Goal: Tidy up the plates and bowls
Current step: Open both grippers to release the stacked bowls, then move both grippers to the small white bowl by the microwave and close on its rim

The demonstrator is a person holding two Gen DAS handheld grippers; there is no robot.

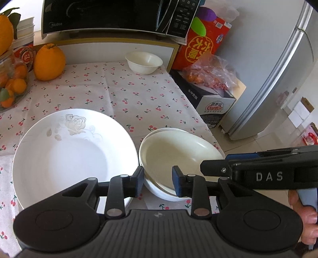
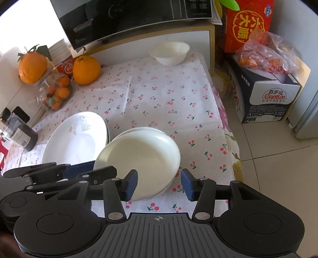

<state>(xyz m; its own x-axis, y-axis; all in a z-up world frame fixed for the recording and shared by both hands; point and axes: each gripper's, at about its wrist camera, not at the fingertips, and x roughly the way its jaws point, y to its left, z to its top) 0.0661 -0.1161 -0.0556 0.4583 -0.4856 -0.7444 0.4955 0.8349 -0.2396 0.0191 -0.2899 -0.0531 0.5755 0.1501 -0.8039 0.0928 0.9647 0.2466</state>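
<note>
A stack of cream plates (image 1: 178, 150) (image 2: 139, 154) lies on the cherry-print cloth, its top plate sitting slightly askew. My left gripper (image 1: 158, 182) is open, and the stack's near-left rim runs between its blue pads without being pinched. My right gripper (image 2: 159, 184) is open wider at the stack's near-right rim; one pad hangs over the plate and the other stands clear of it. The right gripper's fingers (image 1: 214, 168) reach in from the right. A large white rose-patterned plate (image 1: 75, 158) (image 2: 77, 139) lies just left of the stack. A white bowl (image 1: 144, 61) (image 2: 170, 52) stands at the back.
Big oranges (image 2: 86, 69) and a glass jar of small fruit (image 2: 56, 93) are at the back left, with a dark bottle (image 2: 21, 135) at the left. A microwave (image 1: 119, 15) stands behind. The table's right edge (image 2: 228, 139) drops to tiled floor with boxes (image 2: 268, 99) and a fridge (image 1: 278, 79).
</note>
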